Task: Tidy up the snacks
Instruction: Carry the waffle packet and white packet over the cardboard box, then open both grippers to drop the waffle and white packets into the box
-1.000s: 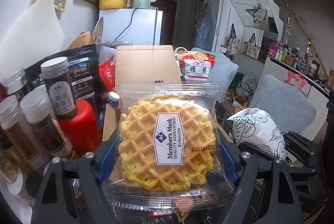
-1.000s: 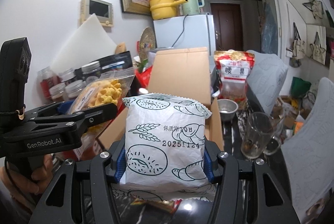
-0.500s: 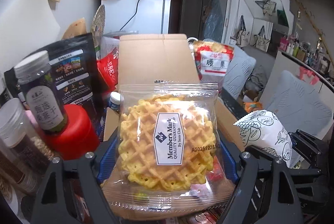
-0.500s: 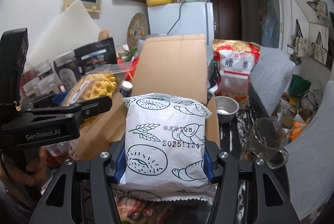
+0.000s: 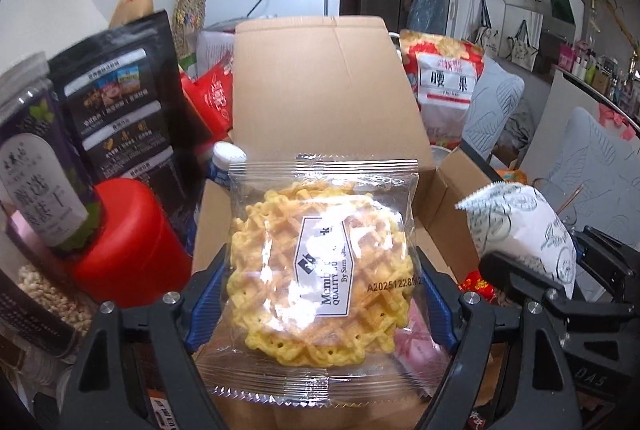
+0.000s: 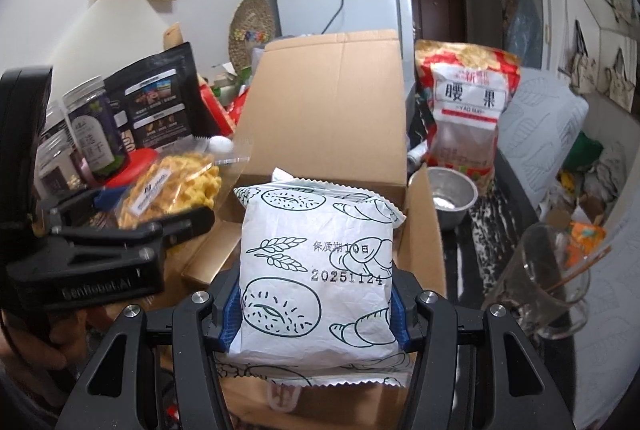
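My left gripper is shut on a clear packet of yellow waffle, held over the open cardboard box. My right gripper is shut on a white bread bag printed with green pastry drawings, held over the same box. In the right wrist view the left gripper with the waffle packet is at the left. In the left wrist view the bread bag shows at the right.
Jars, a red tub and a black pouch crowd the left of the box. A red-and-white cashew bag, a steel bowl and a glass mug stand to its right. A white fridge is behind.
Both grippers have moved forward and down towards the open box, each keeping hold of its packet. The box now looks larger and nearer.
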`<state>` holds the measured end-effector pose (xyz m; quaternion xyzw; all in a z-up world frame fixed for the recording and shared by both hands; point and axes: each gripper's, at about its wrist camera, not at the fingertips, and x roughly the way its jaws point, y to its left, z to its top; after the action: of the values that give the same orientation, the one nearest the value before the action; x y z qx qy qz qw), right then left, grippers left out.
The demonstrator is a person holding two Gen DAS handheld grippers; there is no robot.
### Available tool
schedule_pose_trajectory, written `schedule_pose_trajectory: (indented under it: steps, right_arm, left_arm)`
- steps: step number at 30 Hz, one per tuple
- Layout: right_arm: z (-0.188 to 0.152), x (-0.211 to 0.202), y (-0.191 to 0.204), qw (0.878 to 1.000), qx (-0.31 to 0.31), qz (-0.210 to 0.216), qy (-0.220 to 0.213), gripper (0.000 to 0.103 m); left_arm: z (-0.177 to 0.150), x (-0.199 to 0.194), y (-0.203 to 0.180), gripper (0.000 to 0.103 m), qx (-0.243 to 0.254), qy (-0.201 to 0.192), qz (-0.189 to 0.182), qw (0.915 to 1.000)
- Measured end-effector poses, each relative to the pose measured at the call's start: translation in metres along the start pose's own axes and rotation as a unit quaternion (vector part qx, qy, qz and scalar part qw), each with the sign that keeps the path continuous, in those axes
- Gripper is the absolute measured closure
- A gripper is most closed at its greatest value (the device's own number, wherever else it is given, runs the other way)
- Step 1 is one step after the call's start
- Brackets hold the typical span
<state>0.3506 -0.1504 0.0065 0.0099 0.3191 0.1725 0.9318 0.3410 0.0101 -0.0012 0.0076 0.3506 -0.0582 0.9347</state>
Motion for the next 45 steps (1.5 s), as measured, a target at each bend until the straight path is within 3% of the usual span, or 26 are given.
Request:
schedule_pose_trajectory:
  steps: [21,36,45]
  right_arm:
    - [-0.015,0.052,0.005,0.995,-0.028,-0.039,0.085,0.046]
    - [-0.018,0.057,0.008,0.992,-0.042,-0.058,0.102,0.046]
    - [-0.017,0.044,0.008,0.99,-0.056,-0.081,0.098,0.032]
  left_arm:
    - [-0.016,0.061,-0.004,0.02,0.024,0.088,0.057,0.9942]
    - [-0.014,0.074,-0.015,0.02,0.043,0.108,0.076,0.9903]
    - [-0.009,0.073,-0.021,0.02,0.053,0.12,0.089,0.9874]
